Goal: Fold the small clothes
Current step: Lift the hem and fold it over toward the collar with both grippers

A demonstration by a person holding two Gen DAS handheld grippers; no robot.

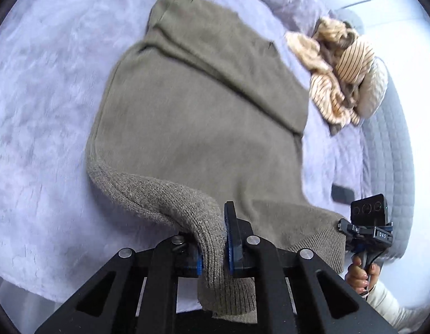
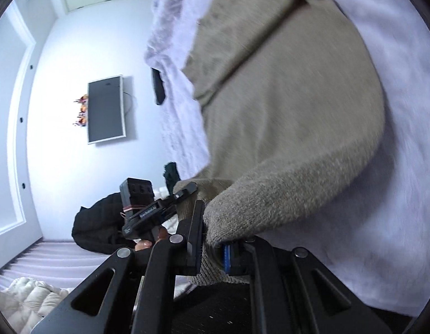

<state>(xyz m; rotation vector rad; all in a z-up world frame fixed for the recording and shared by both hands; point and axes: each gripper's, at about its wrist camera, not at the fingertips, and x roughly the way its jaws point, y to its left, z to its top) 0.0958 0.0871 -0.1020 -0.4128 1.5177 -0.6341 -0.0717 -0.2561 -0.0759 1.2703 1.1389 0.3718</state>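
An olive-brown knit sweater (image 1: 192, 128) lies spread on a pale lavender fluffy blanket (image 1: 48, 111), with one sleeve folded across its body. My left gripper (image 1: 213, 250) is shut on the ribbed hem at the near left corner, which is lifted off the blanket. My right gripper (image 1: 343, 226), held by a hand (image 1: 359, 275), pinches the hem's other corner. In the right wrist view the right gripper (image 2: 212, 250) is shut on the bunched ribbed hem of the sweater (image 2: 284, 105). The left gripper (image 2: 188, 189) shows beside it at the raised edge.
A heap of beige striped clothes (image 1: 340, 69) sits at the far right of the bed. A dark flat device (image 1: 342, 193) lies on the blanket near the quilted grey bed edge (image 1: 393, 153). A wall screen (image 2: 105, 108) and a black bundle (image 2: 100, 228) are off the bed.
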